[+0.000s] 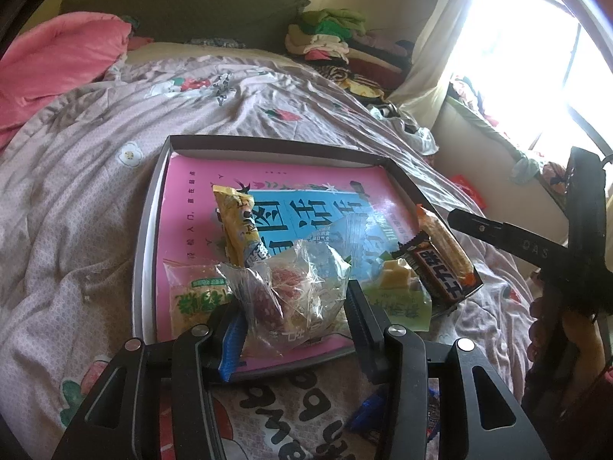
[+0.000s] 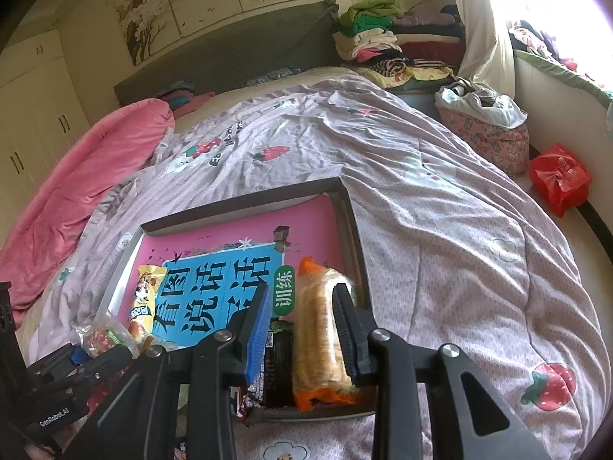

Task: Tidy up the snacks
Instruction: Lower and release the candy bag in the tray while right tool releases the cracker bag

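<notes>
- Pink-lined shallow tray (image 1: 147, 237) lies on the bed's quilt (image 1: 76, 191), holding the snacks.
- Left tongs (image 1: 295, 306) grip a clear crinkly snack bag (image 1: 295, 287) at the tray's near edge.
- Right tongs (image 2: 300, 306) straddle an orange-ended cracker pack (image 2: 318, 329) at the tray's right side; whether the pads press it cannot be told.
- Dark chocolate bar (image 2: 277, 360) lies just left of that pack.

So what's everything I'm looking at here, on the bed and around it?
tray: one, grey, on quilt
picture sheet: one, pink and blue, lining tray
yellow packet: one, yellow, mid-tray
clear bag: one, see-through, tray's near edge
green packets: two, green, flanking clear bag
chocolate bar: one, brown, tray's right corner
orange packet: one, orange-ended, beside chocolate bar
quilt: one, lilac, covering bed
clothes: one pile, mixed, beside headboard
left gripper: one, black, gripping clear bag
right gripper: one, black, astride orange packet
</notes>
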Tool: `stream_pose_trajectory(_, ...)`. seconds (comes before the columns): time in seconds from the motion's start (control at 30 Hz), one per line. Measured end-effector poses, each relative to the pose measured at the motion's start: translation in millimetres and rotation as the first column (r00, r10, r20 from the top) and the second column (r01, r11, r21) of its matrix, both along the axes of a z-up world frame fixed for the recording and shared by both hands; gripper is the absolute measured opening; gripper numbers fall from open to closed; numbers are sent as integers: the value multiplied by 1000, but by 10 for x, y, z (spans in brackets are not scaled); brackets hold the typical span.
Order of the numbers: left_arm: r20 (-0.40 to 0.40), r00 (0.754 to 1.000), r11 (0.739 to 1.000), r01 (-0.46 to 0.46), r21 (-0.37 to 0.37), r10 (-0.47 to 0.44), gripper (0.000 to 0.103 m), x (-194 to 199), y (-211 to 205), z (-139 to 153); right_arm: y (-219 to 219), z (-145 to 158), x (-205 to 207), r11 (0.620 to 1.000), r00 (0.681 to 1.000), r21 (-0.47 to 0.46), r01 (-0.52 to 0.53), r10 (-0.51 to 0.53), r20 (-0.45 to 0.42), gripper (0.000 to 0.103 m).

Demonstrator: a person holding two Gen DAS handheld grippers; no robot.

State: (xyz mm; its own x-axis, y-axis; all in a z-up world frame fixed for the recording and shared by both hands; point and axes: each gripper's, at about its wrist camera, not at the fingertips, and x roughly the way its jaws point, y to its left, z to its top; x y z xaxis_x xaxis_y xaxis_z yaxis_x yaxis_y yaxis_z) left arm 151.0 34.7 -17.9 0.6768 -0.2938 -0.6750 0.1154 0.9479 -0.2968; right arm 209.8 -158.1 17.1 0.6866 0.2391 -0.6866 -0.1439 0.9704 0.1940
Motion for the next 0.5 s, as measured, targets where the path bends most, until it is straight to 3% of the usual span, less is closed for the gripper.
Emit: stream_pose_trajectory(0.5,1,1000,1000,-2,13,2,54,-19,-17,8,-11,44,-98,1000,1000,26,-1,1,0,36)
